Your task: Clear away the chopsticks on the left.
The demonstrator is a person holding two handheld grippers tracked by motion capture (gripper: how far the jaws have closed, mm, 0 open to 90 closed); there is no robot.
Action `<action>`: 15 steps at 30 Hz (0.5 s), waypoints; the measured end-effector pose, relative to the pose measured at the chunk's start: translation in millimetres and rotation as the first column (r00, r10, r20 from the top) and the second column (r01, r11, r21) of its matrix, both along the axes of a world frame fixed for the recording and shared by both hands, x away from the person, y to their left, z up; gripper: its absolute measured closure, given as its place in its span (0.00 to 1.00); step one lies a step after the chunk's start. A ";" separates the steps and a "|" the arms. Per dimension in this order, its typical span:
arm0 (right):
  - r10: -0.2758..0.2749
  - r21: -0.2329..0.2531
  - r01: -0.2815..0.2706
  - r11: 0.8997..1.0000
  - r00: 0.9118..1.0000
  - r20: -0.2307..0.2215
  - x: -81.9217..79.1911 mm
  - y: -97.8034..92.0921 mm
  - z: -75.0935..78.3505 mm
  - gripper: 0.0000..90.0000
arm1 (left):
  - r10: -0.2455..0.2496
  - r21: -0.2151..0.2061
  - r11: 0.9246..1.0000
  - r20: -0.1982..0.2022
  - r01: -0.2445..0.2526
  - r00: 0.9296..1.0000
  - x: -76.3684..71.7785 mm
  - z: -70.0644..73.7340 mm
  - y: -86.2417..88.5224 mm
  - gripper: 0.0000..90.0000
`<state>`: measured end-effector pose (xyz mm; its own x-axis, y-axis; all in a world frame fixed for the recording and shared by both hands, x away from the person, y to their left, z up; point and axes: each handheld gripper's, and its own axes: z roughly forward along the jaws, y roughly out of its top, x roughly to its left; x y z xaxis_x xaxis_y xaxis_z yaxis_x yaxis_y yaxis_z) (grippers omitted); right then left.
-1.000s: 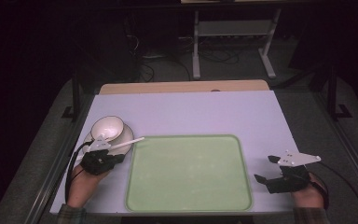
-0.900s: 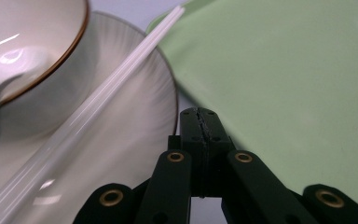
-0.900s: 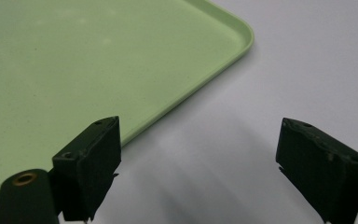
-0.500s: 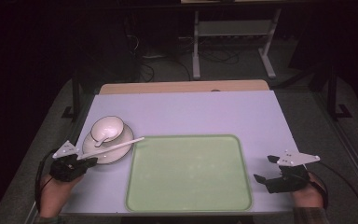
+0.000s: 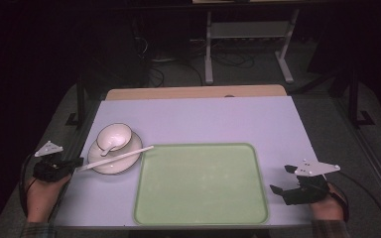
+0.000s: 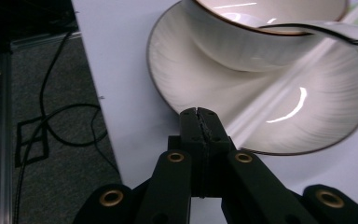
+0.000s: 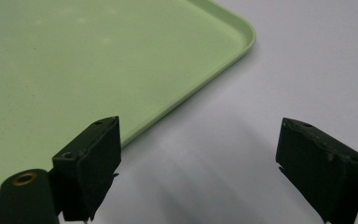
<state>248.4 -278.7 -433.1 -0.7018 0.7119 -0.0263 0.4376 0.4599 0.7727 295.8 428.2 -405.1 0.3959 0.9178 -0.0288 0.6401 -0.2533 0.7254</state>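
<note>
A white bowl point(image 5: 114, 135) with a white spoon point(image 5: 110, 147) in it stands on a white plate point(image 5: 121, 161) at the table's left. A long white chopstick point(image 5: 114, 158) lies across the plate, one end over the rim of the green tray point(image 5: 201, 184). My left gripper point(image 5: 79, 161) is shut and holds nothing, just left of the plate at the table's edge. In the left gripper view its closed jaws point(image 6: 199, 114) point at the plate point(image 6: 307, 107) and bowl point(image 6: 261, 46). Right of the tray, my right gripper point(image 5: 282, 178) is open. Its jaws point(image 7: 198, 126) straddle bare table by the tray's corner point(image 7: 242, 37).
The lilac table top point(image 5: 203, 119) ends right beside the left gripper, with floor and cables point(image 6: 51, 121) below. A wooden strip point(image 5: 193, 92) lines the far edge, and a metal rack point(image 5: 248, 34) stands behind it.
My left gripper has drawn back from the plate, leftward to the table's edge. Plate, bowl, chopstick and right gripper have stayed where they were.
</note>
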 end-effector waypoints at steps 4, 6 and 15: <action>0.001 -0.001 -0.001 1.000 1.000 -0.001 0.3 0.2 -0.4 0.15 | 0.004 0.003 1.000 -0.013 -0.004 1.000 3.1 -3.3 2.7 1.00; 0.001 -0.001 -0.001 1.000 1.000 0.000 0.2 0.2 -0.2 0.15 | 0.002 0.006 1.000 -0.019 -0.002 1.000 4.1 -5.1 2.6 1.00; 0.001 -0.001 -0.001 1.000 1.000 -0.001 0.2 0.0 -0.4 0.15 | -0.004 0.009 1.000 -0.034 0.004 0.999 3.5 -6.9 0.1 1.00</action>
<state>248.6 -278.7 -433.5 -0.7027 0.7110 -0.0260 0.4380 0.4611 0.7717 299.3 428.3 -412.0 0.3985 0.9165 -0.0337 0.6631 -0.2626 0.7010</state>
